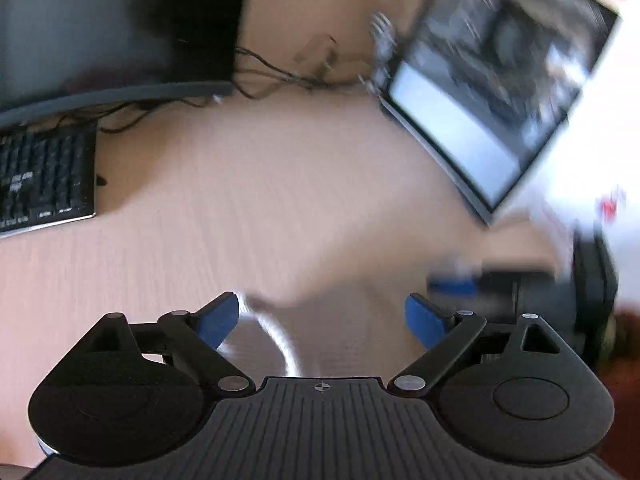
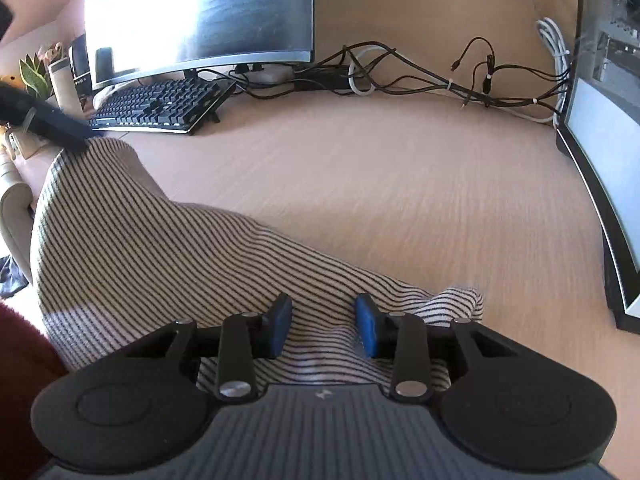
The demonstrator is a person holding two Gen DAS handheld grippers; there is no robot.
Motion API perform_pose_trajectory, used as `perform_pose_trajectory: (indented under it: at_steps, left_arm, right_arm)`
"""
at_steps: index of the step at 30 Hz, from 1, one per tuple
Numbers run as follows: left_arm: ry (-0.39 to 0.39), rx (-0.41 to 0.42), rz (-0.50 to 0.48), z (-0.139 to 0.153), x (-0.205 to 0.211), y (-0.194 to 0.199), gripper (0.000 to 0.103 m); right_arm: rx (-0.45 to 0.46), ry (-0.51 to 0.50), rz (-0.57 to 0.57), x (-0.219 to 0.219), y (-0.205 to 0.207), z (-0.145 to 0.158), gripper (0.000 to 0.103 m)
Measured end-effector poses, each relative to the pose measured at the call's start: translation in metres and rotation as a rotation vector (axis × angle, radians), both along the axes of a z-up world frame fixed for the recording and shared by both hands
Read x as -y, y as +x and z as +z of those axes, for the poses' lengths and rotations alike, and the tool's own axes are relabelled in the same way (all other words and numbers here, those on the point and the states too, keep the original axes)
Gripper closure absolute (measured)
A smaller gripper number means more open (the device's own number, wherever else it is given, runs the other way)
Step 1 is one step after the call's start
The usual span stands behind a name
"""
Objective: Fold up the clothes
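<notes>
Spreading wide, the left gripper [image 1: 322,322] has its blue pads [image 1: 219,322] far apart with nothing between them; the left wrist view is blurred, showing bare wooden desk [image 1: 240,208] beyond and a grey-white smear of something just ahead of the left pad that cannot be identified. The right gripper [image 2: 323,326] stands partly open, its pads either side of a raised fold of the striped garment [image 2: 160,248] without pinching it. The cloth lies under and to the left of that gripper, rising to a peak near a dark object [image 2: 52,124] at the far left. Farther back sit a keyboard [image 2: 160,106], a monitor [image 2: 200,12], tangled cables [image 2: 440,80] and a second screen [image 2: 600,140]. No container is discernible.
</notes>
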State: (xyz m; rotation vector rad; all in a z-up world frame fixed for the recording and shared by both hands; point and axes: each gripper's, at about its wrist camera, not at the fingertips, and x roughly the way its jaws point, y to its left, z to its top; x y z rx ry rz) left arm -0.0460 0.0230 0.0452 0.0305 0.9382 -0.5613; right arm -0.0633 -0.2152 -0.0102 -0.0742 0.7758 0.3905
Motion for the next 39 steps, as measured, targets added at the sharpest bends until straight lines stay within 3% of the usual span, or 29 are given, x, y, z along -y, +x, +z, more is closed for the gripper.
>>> perform_pose_trajectory:
  at_steps: [2,4,9,13,14,17,19,22,26,27,28,29,32,33,34,35,37,39]
  left_arm:
    - [0.063,-0.034,-0.032,-0.016,0.011,-0.006,0.019]
    - [0.088,-0.086,-0.032,-0.034,0.014,-0.004,0.059]
    - [0.018,-0.184,0.045,-0.057,0.006,0.013,0.072]
    - [-0.046,-0.237,0.104,-0.067,-0.003,0.027,0.072]
    - [-0.062,-0.25,0.119,-0.069,-0.005,0.03,0.072]
    - [-0.108,-0.286,0.157,-0.076,-0.012,0.038,0.072]
    - [-0.132,-0.297,0.165,-0.079,-0.016,0.038,0.07]
    - [-0.173,-0.316,0.185,-0.083,-0.019,0.04,0.07]
    - [-0.209,-0.333,0.208,-0.085,-0.022,0.041,0.07]
    - [-0.213,-0.338,0.211,-0.086,-0.022,0.042,0.069]
    - [-0.216,-0.342,0.213,-0.086,-0.022,0.042,0.069]
    - [-0.219,-0.349,0.215,-0.086,-0.022,0.043,0.069]
    - [-0.228,-0.37,0.208,-0.077,-0.017,0.051,0.062]
    - [-0.229,-0.359,0.198,-0.069,-0.015,0.057,0.055]
    - [-0.224,-0.332,0.184,-0.056,-0.011,0.065,0.053]
    - [-0.212,-0.3,0.165,-0.041,-0.007,0.075,0.052]
    - [-0.181,-0.244,0.126,-0.012,0.001,0.097,0.032]
    - [-0.14,-0.204,0.101,0.016,0.008,0.121,0.028]
  right_arm:
    - [0.002,0.004,0.001,0.002,0.005,0.0,0.069]
    - [0.005,0.005,0.002,0.001,0.011,-0.002,0.069]
    - [-0.004,0.079,-0.072,0.01,0.007,0.012,0.063]
    - [0.013,0.137,-0.164,0.042,-0.025,0.04,0.048]
    - [0.013,0.129,-0.182,0.048,-0.037,0.044,0.042]
    - [-0.025,0.108,-0.212,0.066,-0.077,0.045,0.035]
    - [-0.074,0.131,-0.238,0.074,-0.098,0.038,0.034]
    - [-0.154,0.248,-0.282,0.077,-0.117,0.015,0.03]
    - [-0.241,0.405,-0.335,0.073,-0.107,-0.028,0.031]
    - [-0.259,0.443,-0.344,0.071,-0.103,-0.035,0.033]
    - [-0.259,0.466,-0.342,0.067,-0.101,-0.035,0.053]
    - [-0.242,0.465,-0.323,0.062,-0.1,-0.029,0.064]
    - [-0.149,0.47,-0.248,0.051,-0.093,0.008,0.076]
    - [-0.113,0.49,-0.226,0.049,-0.088,0.023,0.08]
    - [-0.078,0.51,-0.204,0.048,-0.082,0.037,0.089]
    - [-0.029,0.532,-0.191,0.047,-0.072,0.052,0.092]
    - [0.104,0.578,-0.194,0.043,-0.037,0.082,0.094]
    - [0.224,0.597,-0.244,0.034,0.011,0.105,0.093]
